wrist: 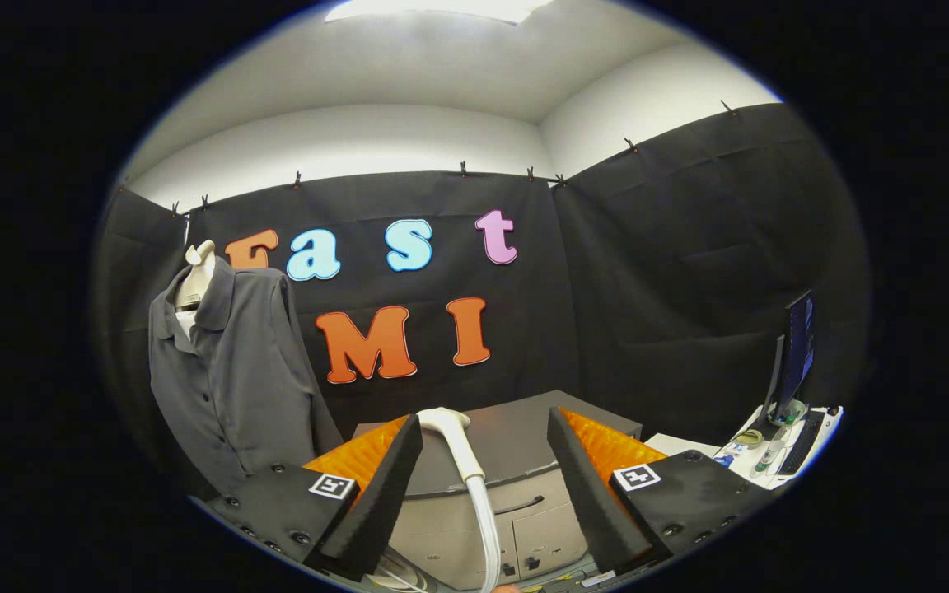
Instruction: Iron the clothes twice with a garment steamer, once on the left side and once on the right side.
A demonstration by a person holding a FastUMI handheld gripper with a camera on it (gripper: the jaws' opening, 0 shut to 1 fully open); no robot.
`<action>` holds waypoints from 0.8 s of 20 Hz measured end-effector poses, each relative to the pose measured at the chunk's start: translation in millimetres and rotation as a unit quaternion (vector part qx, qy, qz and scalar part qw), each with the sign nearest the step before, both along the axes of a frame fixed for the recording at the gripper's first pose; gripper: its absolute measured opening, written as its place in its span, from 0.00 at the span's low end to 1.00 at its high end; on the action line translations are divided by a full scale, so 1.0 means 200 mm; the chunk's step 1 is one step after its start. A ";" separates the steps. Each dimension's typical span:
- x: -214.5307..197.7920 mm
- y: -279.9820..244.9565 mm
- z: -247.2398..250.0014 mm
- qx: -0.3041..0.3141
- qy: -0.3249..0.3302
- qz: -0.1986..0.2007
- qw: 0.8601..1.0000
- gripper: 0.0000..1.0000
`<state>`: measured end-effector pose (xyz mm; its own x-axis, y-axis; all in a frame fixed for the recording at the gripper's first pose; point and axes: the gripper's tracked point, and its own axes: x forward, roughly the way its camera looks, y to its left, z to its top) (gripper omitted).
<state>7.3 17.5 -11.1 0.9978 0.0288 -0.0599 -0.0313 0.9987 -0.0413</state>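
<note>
Pre-grasp step: gripper [483, 461] fingers spread wide, holding nothing, white plastic steamer wand [460, 445] standing between them; grey collared shirt [227, 379] hangs at ten o'clock; closing on the wand likely comes next.

Count taken from the gripper view:

- One gripper [483, 436], carrying two fingers [380, 494], which stand spread wide apart and touch nothing.
- One garment steamer [460, 445], upright between the fingers, with one hose [487, 527] running down from it.
- One grey shirt [231, 371], hung on one mannequin torso [194, 280].
- One grey cabinet [516, 469] beyond the fingers, showing one drawer handle [520, 504].
- One monitor [796, 350] and one keyboard [804, 441] on one side desk [680, 445].
- Small items beside the keyboard: number cannot be told.
</note>
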 end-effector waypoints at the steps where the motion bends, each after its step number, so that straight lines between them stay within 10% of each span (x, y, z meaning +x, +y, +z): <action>1: 0.00 0.00 0.00 0.000 0.001 -0.001 1.000 0.98; 16: 0.05 0.10 -0.02 -0.006 0.032 0.025 0.999 0.98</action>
